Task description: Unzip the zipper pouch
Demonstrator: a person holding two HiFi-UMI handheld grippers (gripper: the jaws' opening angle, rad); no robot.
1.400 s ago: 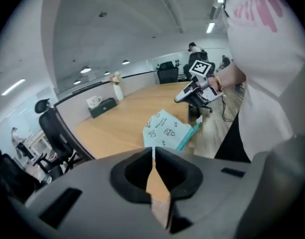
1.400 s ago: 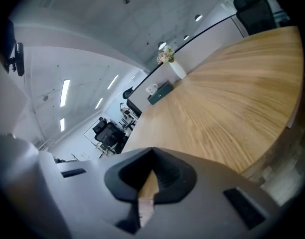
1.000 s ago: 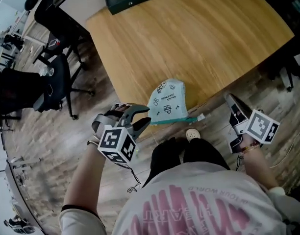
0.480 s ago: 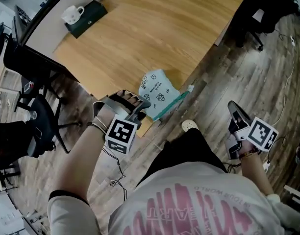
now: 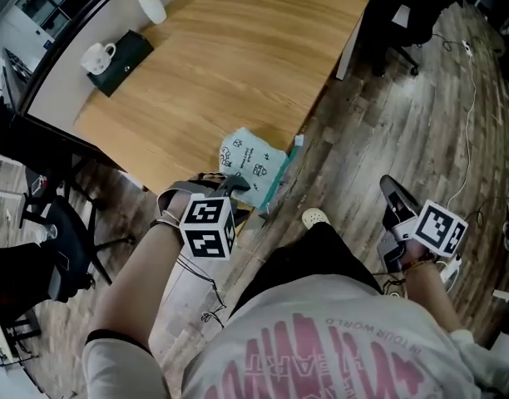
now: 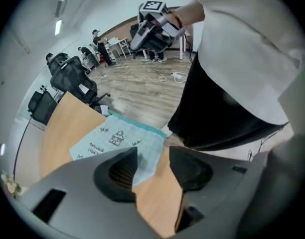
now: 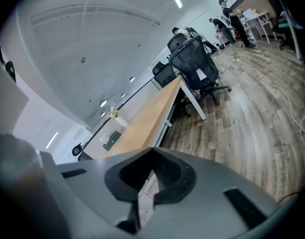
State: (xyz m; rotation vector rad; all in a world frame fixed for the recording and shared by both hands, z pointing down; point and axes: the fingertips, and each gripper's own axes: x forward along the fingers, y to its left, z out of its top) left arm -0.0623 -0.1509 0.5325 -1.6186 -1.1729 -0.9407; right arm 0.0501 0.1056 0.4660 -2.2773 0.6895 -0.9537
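The light blue zipper pouch (image 5: 250, 163) with small drawings lies flat at the table's near edge, its teal zipper side (image 5: 279, 175) hanging over the edge. My left gripper (image 5: 238, 188) points steeply down at the pouch's near corner. In the left gripper view the pouch (image 6: 115, 138) reaches under the gap of my left gripper (image 6: 152, 168); its jaws have just been opening and stand wide, pads off the fabric. My right gripper (image 5: 389, 196) hangs over the floor to the right, away from the table. The right gripper (image 7: 150, 176) is shut on nothing.
The wooden table (image 5: 238, 65) carries a white mug (image 5: 95, 56) on a dark green box (image 5: 126, 50) and a white vase (image 5: 151, 7) at its far side. Black office chairs (image 5: 46, 248) stand to the left. My shoe (image 5: 314, 217) and a cable (image 5: 471, 98) are on the plank floor.
My left gripper has come from beside the table edge onto the pouch's near corner, rolling and spreading its jaws. My right gripper has drifted farther from the pouch, still shut.
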